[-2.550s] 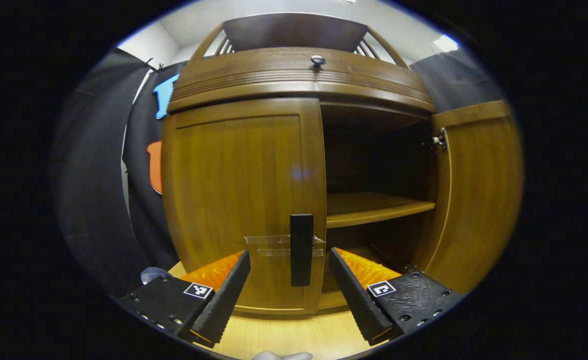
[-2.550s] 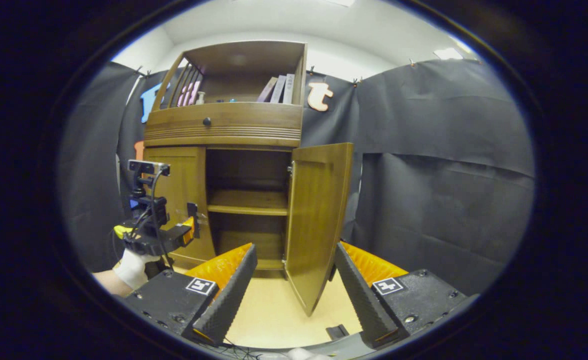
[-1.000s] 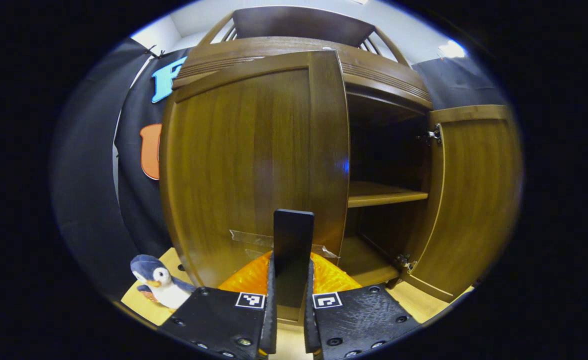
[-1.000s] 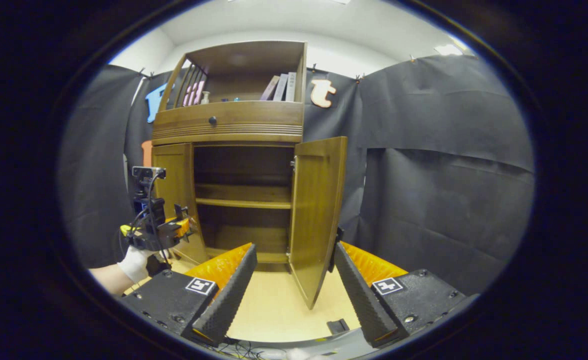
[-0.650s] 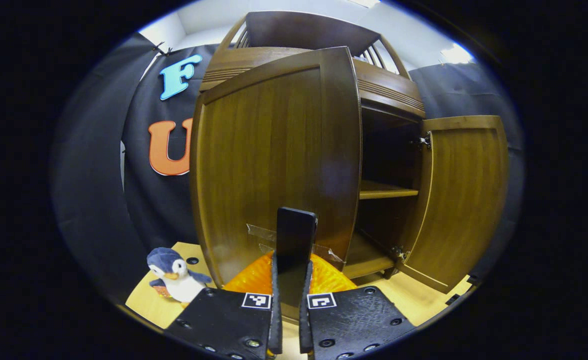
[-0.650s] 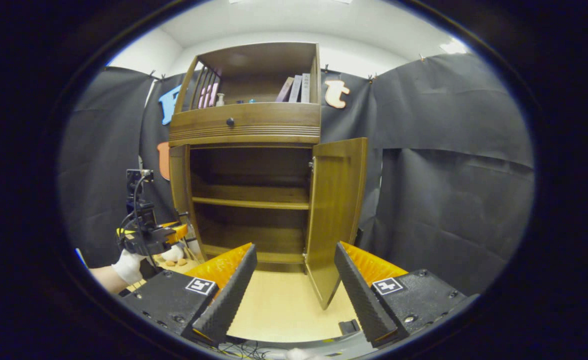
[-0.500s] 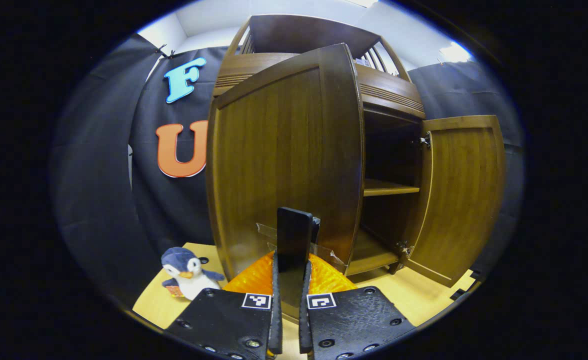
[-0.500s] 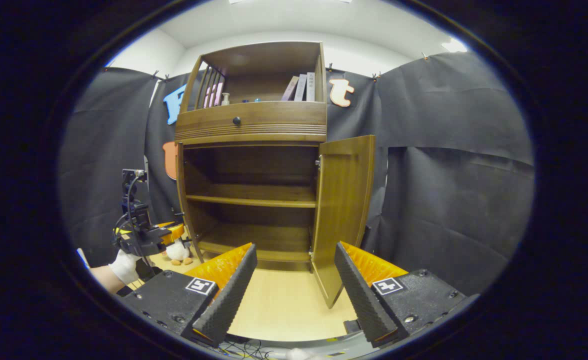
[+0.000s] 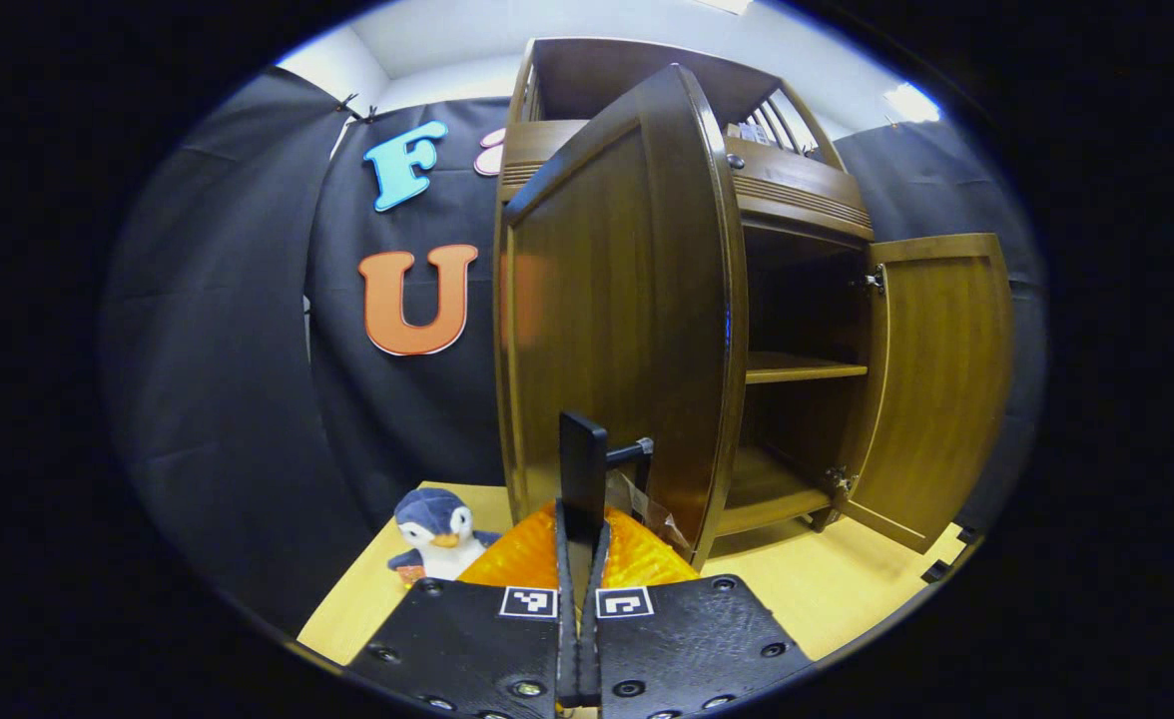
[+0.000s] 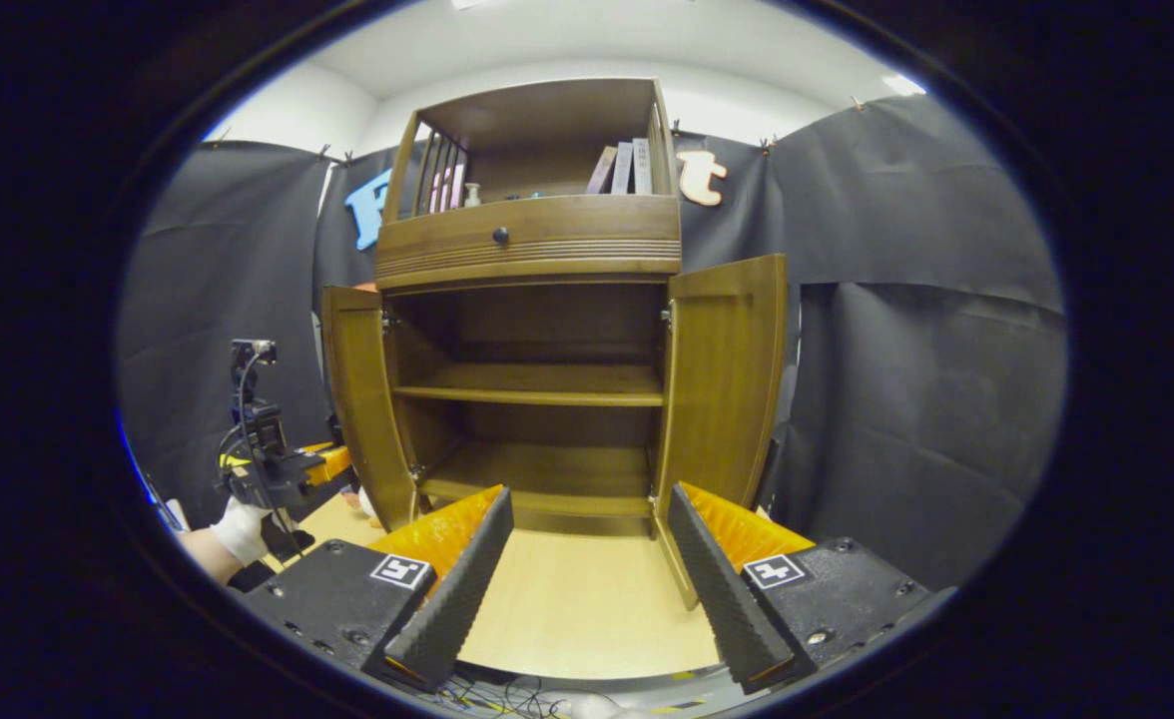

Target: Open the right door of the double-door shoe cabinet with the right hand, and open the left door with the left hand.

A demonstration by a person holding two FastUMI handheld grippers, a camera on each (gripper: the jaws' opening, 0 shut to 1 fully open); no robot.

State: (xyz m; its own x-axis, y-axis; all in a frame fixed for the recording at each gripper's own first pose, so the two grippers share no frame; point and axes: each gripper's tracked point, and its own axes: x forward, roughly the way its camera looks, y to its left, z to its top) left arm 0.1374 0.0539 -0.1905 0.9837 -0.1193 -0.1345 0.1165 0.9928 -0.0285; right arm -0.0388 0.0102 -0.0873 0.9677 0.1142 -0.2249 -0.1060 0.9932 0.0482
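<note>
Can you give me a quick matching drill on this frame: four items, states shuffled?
Items:
1. left tool
2. right tool
3. left door
4. penguin toy

States:
A. open, holding nothing
B. swung wide open
C. sitting on the floor beside the cabinet
D. shut on the black door handle

Pairs: 1-D, 2-A, 3-B, 4-C

Staged recording booth, not a home: black cloth wall (image 10: 906, 330) hung behind wooden shoe cabinet (image 10: 532, 250), plush penguin (image 9: 434, 534) beside it
</note>
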